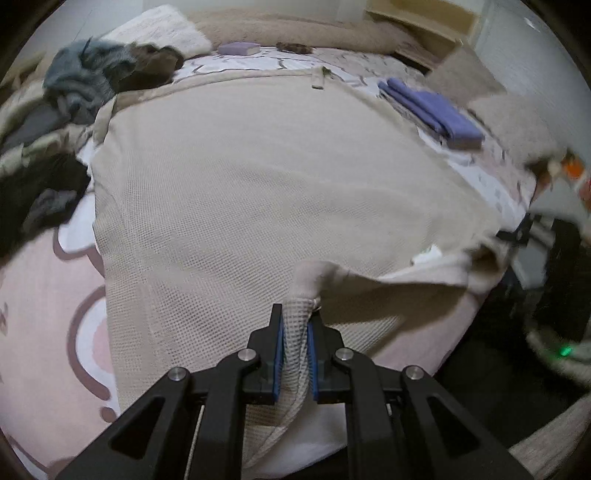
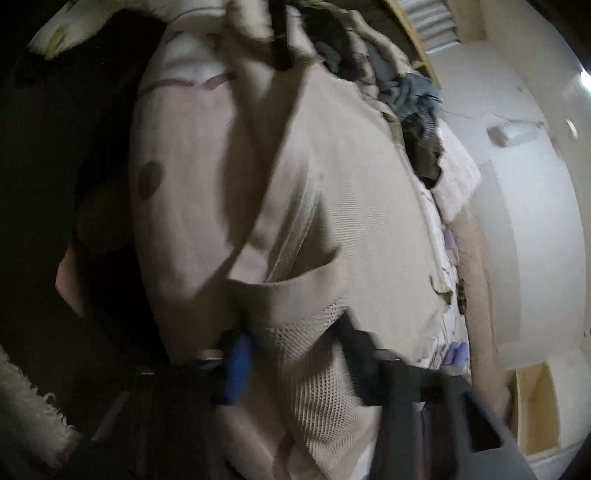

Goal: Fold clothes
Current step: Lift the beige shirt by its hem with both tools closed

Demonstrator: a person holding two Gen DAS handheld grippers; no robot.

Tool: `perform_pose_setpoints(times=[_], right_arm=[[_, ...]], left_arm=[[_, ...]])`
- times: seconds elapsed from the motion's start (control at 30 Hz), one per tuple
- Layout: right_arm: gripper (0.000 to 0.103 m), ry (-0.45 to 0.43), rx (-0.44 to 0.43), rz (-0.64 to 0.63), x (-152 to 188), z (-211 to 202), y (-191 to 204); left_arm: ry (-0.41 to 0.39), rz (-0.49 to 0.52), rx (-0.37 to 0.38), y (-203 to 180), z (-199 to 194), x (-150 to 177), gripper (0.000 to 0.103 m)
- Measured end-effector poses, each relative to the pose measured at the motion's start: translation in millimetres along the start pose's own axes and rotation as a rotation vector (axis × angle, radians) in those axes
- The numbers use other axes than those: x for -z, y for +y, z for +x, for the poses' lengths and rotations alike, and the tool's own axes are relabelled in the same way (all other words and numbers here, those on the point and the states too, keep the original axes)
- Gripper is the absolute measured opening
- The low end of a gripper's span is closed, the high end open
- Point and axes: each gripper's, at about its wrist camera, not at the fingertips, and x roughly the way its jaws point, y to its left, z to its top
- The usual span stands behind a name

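The left wrist view is sharp and shows the whole layout: a large beige waffle-weave garment (image 1: 266, 192) lies spread flat across a bed with a pink and white patterned sheet (image 1: 40, 306). The left gripper (image 1: 295, 332), black with blue pads, is pinching a bunched fold of the garment's near edge between its pressed-together fingers. A small white label (image 1: 428, 254) sits at the garment's right near edge; any writing on it is too small to read. Only this view shows a neatly folded stack of lavender cloth (image 1: 434, 109) beyond the garment to the right, a tangled pile of grey and dark clothes (image 1: 88, 81) to the left, a small lilac box-like block (image 1: 238, 48) near the far bedding, and a fluffy cream pillow (image 1: 162, 29).

The right wrist view is rolled sideways and smeared by motion blur. It alone shows the plain white wall (image 2: 528, 221) beside the bed and a pale wooden panel (image 2: 535, 406). The right gripper (image 2: 295, 350) has the same waffle fabric (image 2: 314, 387) running thickly between its blue pad (image 2: 238, 365) and its dark far finger, the mesh texture clear there; the fingers appear to close on it
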Motion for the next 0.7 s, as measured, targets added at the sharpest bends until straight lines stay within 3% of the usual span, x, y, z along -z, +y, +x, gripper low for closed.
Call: perform_pose_setpoints(times=[0.17,0.23,0.3,0.37,0.43,0.5,0.57,0.63,0.7], right_arm=[[0.013,0.048,-0.085,0.236,2,-6,-47],[0.012,0.063,-0.116,0.285,4,-6,-56],[0.011,0.073,-0.14,0.303,4,-3,-59],[0.011,0.083,-0.15,0.311,3,-1,-58],[0.01,0.096,-0.162,0.334,3,2,-59],[0.01,0.108,-0.174,0.356,2,5,-61],[0.009,0.125,-0.198,0.394,1,7,-64],[0.008,0.15,-0.246,0.46,0,7,-70],[0.005,0.183,-0.329,0.587,3,7,-90]], left_arm=[[0.031,0.233,-0.058,-23,-3,19,0.012],[0.06,0.271,-0.06,-26,-1,26,0.016],[0.086,0.287,-0.064,-25,-1,31,0.032],[0.108,0.288,-0.067,-23,0,35,0.074],[0.103,0.285,-0.073,-22,1,38,0.077],[0.106,0.28,-0.079,-23,6,41,0.072],[0.085,0.283,-0.084,-27,7,41,0.025],[0.054,0.271,-0.086,-30,1,37,0.009],[-0.032,0.232,-0.109,-30,-16,28,0.009]])
